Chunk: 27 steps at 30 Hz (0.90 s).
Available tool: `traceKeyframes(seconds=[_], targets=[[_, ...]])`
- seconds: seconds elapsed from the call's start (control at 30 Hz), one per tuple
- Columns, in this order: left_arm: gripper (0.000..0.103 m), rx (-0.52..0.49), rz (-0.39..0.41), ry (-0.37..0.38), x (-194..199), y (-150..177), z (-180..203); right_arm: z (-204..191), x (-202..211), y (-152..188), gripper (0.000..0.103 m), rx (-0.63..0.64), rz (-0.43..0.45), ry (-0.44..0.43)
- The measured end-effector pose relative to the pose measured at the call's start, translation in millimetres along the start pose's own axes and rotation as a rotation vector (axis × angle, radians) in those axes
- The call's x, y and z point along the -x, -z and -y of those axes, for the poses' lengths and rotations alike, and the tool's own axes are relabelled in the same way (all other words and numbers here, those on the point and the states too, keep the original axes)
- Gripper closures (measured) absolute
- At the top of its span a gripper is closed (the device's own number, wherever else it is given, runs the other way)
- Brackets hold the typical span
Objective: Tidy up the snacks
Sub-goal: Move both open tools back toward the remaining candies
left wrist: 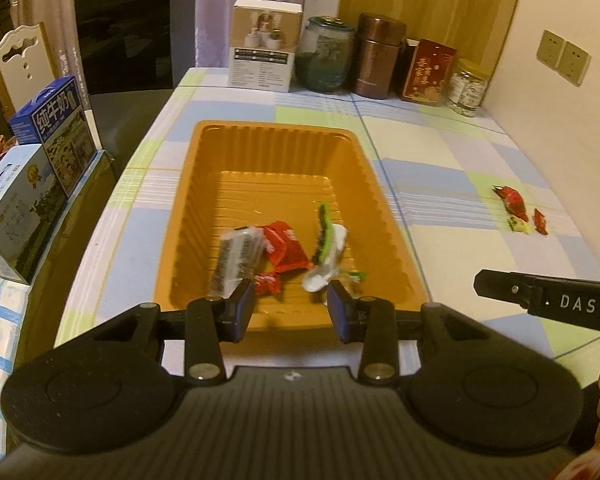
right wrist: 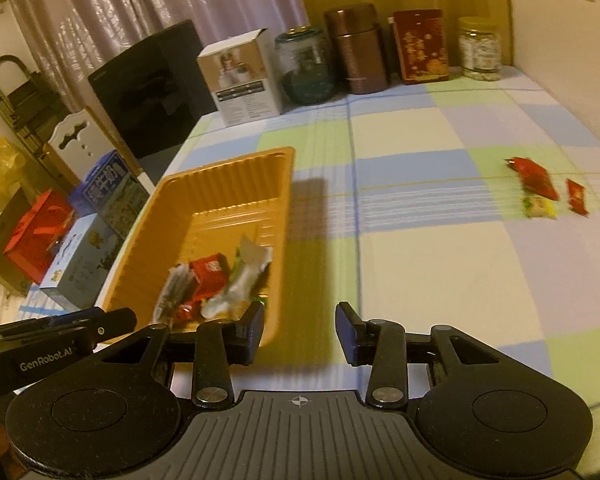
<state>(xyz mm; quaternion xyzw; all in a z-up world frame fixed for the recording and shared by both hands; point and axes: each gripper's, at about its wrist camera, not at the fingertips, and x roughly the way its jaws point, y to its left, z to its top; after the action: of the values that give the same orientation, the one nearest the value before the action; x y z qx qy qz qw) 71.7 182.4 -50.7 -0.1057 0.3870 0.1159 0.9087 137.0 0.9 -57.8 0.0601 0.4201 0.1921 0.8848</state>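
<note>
An orange plastic tray (left wrist: pixel 204 184) sits on the checked tablecloth and also shows in the right wrist view (right wrist: pixel 152 208). It holds several wrapped snacks: a clear-and-black pack (left wrist: pixel 236 256), red packs (left wrist: pixel 286 250) and a green-and-white pack (left wrist: pixel 326 248). My left gripper (left wrist: pixel 291 308) is open and empty above the tray's near end. Three snacks lie on the cloth to the right: a long red one (right wrist: pixel 536 178), a small red one (right wrist: pixel 577 196) and a yellow-green one (right wrist: pixel 538 207). My right gripper (right wrist: pixel 300 330) is open and empty, just right of the tray.
A white box (left wrist: pixel 264 46), a glass jar (left wrist: pixel 326 54), a brown canister (left wrist: pixel 378 56), a red box (left wrist: pixel 428 70) and a small jar (left wrist: pixel 468 88) line the table's back edge. Milk cartons (left wrist: pixel 52 132) stand left of the table. A wall runs along the right side.
</note>
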Motion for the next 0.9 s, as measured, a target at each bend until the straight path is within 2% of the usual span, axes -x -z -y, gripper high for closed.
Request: traceKeyframes(seconds=[0.3,0.43,0.6,0.9], targets=[[0.066,-0.037,0.010,0.055,13,4,34,17,38,11,0.057,0.022,0.037,0.090],[0.062,-0.059,0.020,0.076,18,4,51,29,53,12,0.055,0.000,0.056,0.116],[0.062,-0.079,0.022,0.103,20,2,69,47,67,12,0.049,-0.031,0.075,0.147],[0.059,-0.112,0.017,0.141,18,0,97,76,84,12,0.044,-0.086,0.099,0.187]])
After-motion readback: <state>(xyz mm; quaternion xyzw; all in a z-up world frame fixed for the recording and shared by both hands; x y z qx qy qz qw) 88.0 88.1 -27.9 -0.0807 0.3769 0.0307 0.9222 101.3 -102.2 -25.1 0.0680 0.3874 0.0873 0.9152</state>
